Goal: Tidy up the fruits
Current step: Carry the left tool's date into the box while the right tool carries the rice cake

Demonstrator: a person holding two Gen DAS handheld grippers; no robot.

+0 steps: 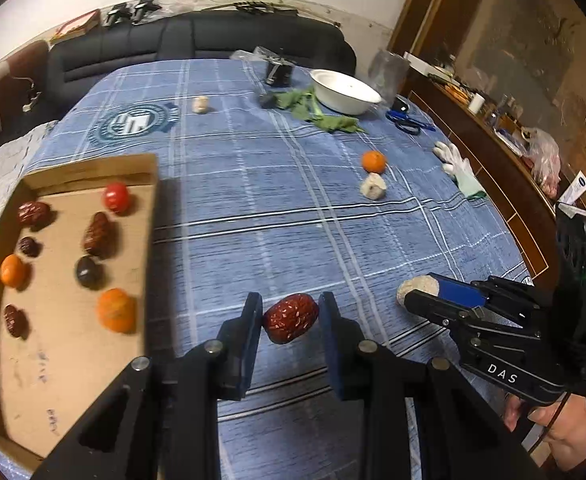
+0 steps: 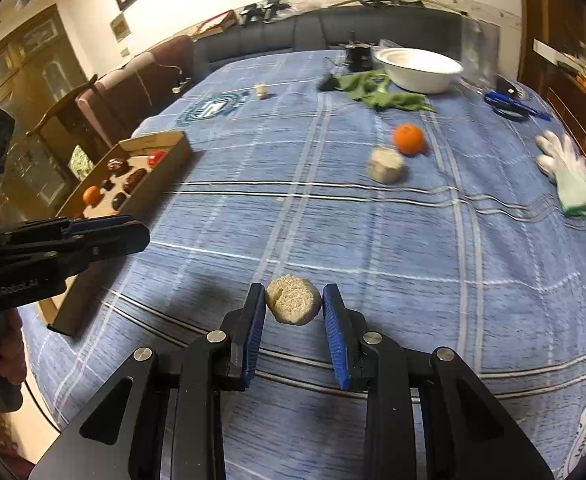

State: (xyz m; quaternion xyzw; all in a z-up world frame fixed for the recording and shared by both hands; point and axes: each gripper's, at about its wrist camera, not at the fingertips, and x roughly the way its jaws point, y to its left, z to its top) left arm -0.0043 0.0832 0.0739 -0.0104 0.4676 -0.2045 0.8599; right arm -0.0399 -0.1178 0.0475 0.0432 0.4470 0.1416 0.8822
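My left gripper [image 1: 291, 314] is shut on a red date [image 1: 290, 319] and holds it just above the blue checked cloth, right of the cardboard tray [image 1: 73, 344]. The tray holds several dates, two oranges [image 1: 116, 309] and a red tomato [image 1: 116, 197]. My right gripper [image 2: 294, 304] is shut on a beige rice cake [image 2: 293, 299]; it also shows in the left wrist view [image 1: 419, 294]. An orange [image 1: 373, 161] and a second rice cake [image 1: 373, 187] lie on the cloth farther back, also in the right wrist view [image 2: 409, 138].
A white bowl [image 1: 345, 92], a green cloth [image 1: 317, 110], a dark can [image 1: 279, 72] and a small beige piece [image 1: 201, 105] sit at the far end. Blue scissors [image 1: 407, 120] and a white glove [image 1: 459, 170] lie at the right. A wooden cabinet stands right of the table.
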